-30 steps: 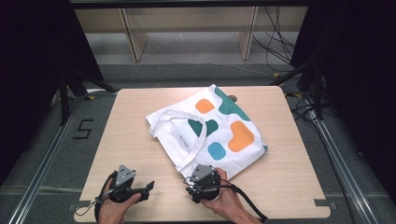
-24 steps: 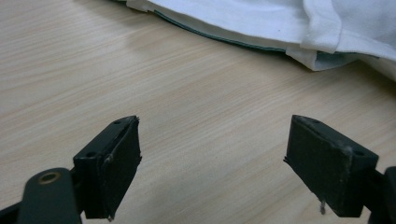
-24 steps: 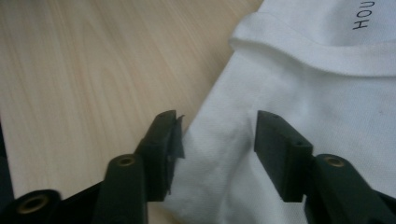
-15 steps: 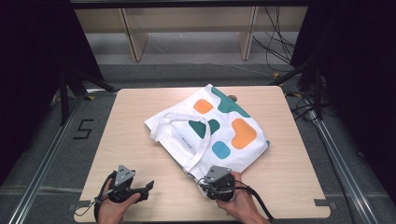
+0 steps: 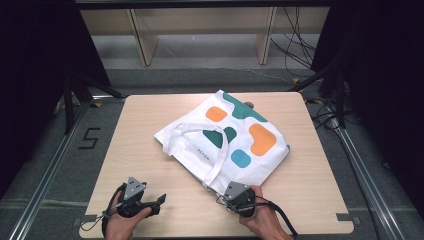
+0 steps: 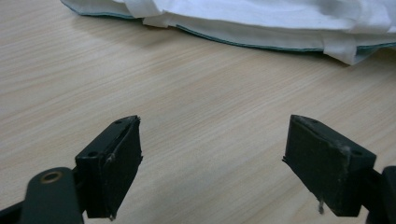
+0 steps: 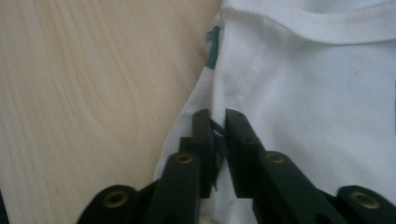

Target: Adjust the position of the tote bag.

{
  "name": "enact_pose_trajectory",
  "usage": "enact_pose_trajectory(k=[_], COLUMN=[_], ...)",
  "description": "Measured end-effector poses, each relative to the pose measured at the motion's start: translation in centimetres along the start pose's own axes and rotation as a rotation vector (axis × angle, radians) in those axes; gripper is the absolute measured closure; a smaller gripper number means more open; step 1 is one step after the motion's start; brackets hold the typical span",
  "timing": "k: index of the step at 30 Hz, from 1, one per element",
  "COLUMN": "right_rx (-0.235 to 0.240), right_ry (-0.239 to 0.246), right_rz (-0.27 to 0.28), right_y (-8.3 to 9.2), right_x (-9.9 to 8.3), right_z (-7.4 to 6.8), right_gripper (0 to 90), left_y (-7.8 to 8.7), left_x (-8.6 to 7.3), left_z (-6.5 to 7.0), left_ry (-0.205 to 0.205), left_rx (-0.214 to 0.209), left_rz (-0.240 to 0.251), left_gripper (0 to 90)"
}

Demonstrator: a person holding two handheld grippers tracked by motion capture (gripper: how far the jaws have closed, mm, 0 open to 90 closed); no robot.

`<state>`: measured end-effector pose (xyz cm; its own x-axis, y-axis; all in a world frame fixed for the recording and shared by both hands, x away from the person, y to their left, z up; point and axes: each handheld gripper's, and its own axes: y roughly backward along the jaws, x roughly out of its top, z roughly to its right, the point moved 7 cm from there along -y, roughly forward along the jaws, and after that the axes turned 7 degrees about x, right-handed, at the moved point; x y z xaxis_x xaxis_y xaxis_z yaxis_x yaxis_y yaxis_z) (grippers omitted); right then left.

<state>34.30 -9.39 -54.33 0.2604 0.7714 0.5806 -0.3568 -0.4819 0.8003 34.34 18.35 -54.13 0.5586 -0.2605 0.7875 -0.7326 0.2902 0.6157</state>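
The bag (image 5: 235, 137) lies flat on the table (image 5: 145, 125), slightly right of its middle, and the right gripper (image 5: 223, 196), whose jaws have just been closing, pinches its near edge, while the left gripper (image 5: 159, 201) rests near the table's front edge with jaws wide apart around nothing.

White tote bag (image 5: 235, 145) lies flat on my table (image 5: 140, 140), turned at angle, centre to right. Print of orange, teal and blue blobs on upper face. One long white strap (image 5: 220, 155) loops across bag toward near corner. Near corner (image 7: 210, 116) pinched between jaws of my right gripper (image 7: 219, 128); fabric there creased, teal edge seam showing.
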Motion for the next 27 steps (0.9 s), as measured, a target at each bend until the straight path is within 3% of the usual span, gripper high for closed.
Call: enact_pose_trajectory(k=[2, 3, 4, 5, 6, 8, 9, 11, 12, 13, 15, 16, 17, 18, 19, 21, 22, 27], right_rx=[0.022, 0.029, 0.021, 0.03, 0.026, 0.032, 0.029, 0.018, 0.002, -0.009, -0.02, -0.034, -0.041, -0.041, -0.049, -0.064, -0.07, -0.083], right_ry=[0.005, -0.01, -0.016, -0.024, -0.032, -0.089, -0.079, -0.108, -0.13, -0.128, -0.149, -0.156, -0.166, -0.166, -0.176, -0.18, -0.212, -0.225], right_rz=[-0.026, -0.026, -0.013, 0.005, 0.007, 0.054, 0.065, 0.071, 0.09, 0.097, 0.099, 0.116, 0.12, 0.12, 0.126, 0.144, 0.146, 0.161], right_y=[0.5, 0.8, 1.1, 1.5, 2.0, 3.8, 4.4, 5.0, 6.2, 6.7, 7.3, 8.2, 8.6, 8.6, 9.0, 9.5, 9.9, 10.4], right_x=[-0.4, -0.6, -1.0, -1.2, -1.7, -2.6, -3.1, -3.7, -4.9, -5.4, -6.0, -7.0, -7.5, -7.5, -8.0, -8.7, -9.2, -9.6], right_z=[0.2, 0.4, 0.8, 0.9, 1.2, 1.6, 2.0, 2.4, 3.3, 3.8, 4.2, 5.1, 5.5, 5.5, 6.1, 7.2, 7.7, 8.5], right_gripper=[86.1, 86.3, 86.5, 86.5, 86.6, 86.7, 86.7, 86.7, 86.8, 86.9, 86.9, 86.9, 86.9, 86.9, 86.9, 87.0, 86.9, 86.9], left_y=[0.0, 0.1, 0.1, -0.1, 0.0, 0.0, 0.0, 0.0, -0.1, 0.1, -0.1, -0.4, -0.3, -0.3, -0.7, -1.1, -1.5, -3.1], left_x=[0.0, -0.1, -0.1, 0.1, 0.0, 0.0, 0.0, -0.1, 0.0, -0.1, -0.1, -0.1, -0.2, -0.2, 0.0, 0.2, 0.6, 1.1], left_z=[0.0, -0.2, -0.2, 0.0, -0.2, -0.3, -0.3, -0.6, -0.6, -0.9, -0.9, -0.8, -1.0, -1.0, -0.8, -1.0, -1.1, -1.0], left_ry=[0.004, -0.02, -0.014, 0.021, -0.011, 0.006, 0.006, 0.011, 0.032, -0.004, -0.002, 0.006, -0.028, -0.028, 0.001, -0.025, -0.078, -0.124], left_rx=[-0.003, -0.005, -0.005, 0.0, 0.003, 0.02, 0.02, 0.029, 0.036, 0.051, 0.051, 0.05, 0.055, 0.055, 0.059, 0.065, 0.07, 0.052], left_rz=[0.008, -0.01, -0.009, 0.018, 0.01, -0.002, -0.002, -0.01, 0.004, -0.024, -0.028, -0.017, -0.041, -0.041, -0.023, -0.039, -0.05, -0.064], left_gripper=[17.9, 18.0, 18.0, 18.0, 18.0, 18.2, 18.3, 18.5, 18.6, 18.8, 18.9, 19.0, 19.3, 19.4, 19.4, 21.0, 25.3, 31.0])
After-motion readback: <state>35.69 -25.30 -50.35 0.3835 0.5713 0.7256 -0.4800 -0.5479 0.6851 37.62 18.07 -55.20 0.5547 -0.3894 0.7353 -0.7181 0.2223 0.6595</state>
